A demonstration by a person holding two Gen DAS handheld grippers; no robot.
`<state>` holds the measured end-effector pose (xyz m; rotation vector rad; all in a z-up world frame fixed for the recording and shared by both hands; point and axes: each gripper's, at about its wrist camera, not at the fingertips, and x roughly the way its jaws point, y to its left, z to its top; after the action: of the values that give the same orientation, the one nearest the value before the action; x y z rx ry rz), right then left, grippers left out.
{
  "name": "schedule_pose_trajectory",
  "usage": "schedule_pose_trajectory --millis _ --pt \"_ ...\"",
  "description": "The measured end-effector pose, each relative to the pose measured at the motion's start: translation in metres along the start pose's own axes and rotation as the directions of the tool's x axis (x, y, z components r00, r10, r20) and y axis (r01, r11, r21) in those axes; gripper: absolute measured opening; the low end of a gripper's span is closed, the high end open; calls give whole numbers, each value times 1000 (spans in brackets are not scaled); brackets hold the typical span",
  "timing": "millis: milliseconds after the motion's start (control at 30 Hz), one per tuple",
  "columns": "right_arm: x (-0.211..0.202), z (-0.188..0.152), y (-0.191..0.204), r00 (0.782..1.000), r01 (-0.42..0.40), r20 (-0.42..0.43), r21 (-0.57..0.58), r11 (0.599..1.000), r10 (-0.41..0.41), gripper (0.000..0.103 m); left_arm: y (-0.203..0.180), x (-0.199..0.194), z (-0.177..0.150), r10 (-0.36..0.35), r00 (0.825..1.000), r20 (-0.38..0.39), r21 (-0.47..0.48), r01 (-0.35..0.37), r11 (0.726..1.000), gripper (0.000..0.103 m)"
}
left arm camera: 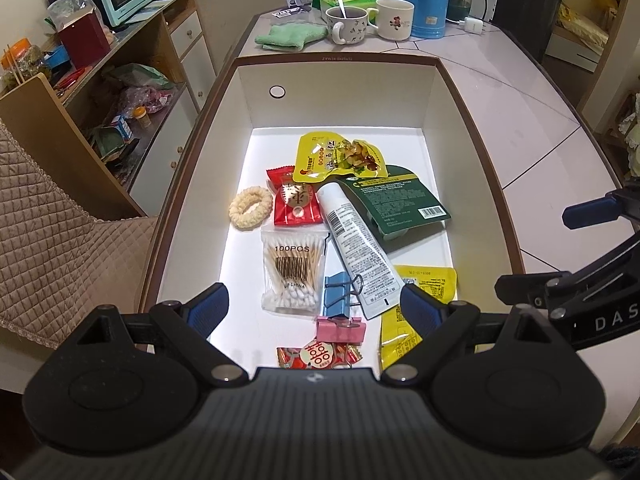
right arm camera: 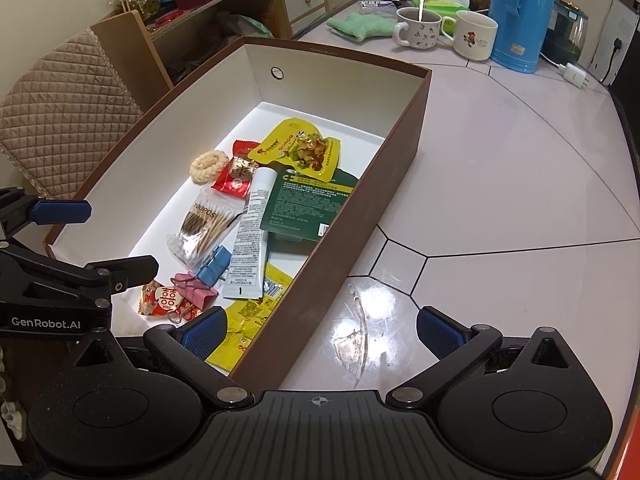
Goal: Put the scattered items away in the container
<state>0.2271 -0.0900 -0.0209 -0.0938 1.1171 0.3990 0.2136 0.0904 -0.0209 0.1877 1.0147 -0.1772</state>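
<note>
The left gripper (left arm camera: 314,306) hangs over the near end of the brown cardboard box (left arm camera: 472,120), its jaws spread wide and holding nothing; the right gripper (right arm camera: 322,328) hovers astride the box's right wall, one blue pad inside and one over the bare desk (right arm camera: 520,184), its jaws likewise wide and empty. Everything counted lies inside the box: two binder clips, a blue one (left arm camera: 335,294) directly between the left jaws and a pink one (left arm camera: 341,329) just nearer; one bag of cotton swabs (left arm camera: 291,270) ahead and left of them; one white tube (left arm camera: 357,248) ahead, lying across one dark green card package (left arm camera: 404,198); two yellow snack pouches, one (left arm camera: 340,156) far ahead and one (left arm camera: 416,308) under the right-hand pad; two red candy packets (left arm camera: 296,204) (left arm camera: 320,356); and one cream hair scrunchie (left arm camera: 250,207) ahead to the left. Beyond the box stand two mugs (left arm camera: 348,24) (left arm camera: 394,18).
</note>
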Motion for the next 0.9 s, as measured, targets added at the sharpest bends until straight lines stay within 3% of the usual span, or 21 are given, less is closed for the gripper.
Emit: schedule_pose_trajectory --millis 900 --pt "9 10 -9 1000 21 0 36 999 -21 103 3 22 16 -18 1000 -3 16 18 1000 91"
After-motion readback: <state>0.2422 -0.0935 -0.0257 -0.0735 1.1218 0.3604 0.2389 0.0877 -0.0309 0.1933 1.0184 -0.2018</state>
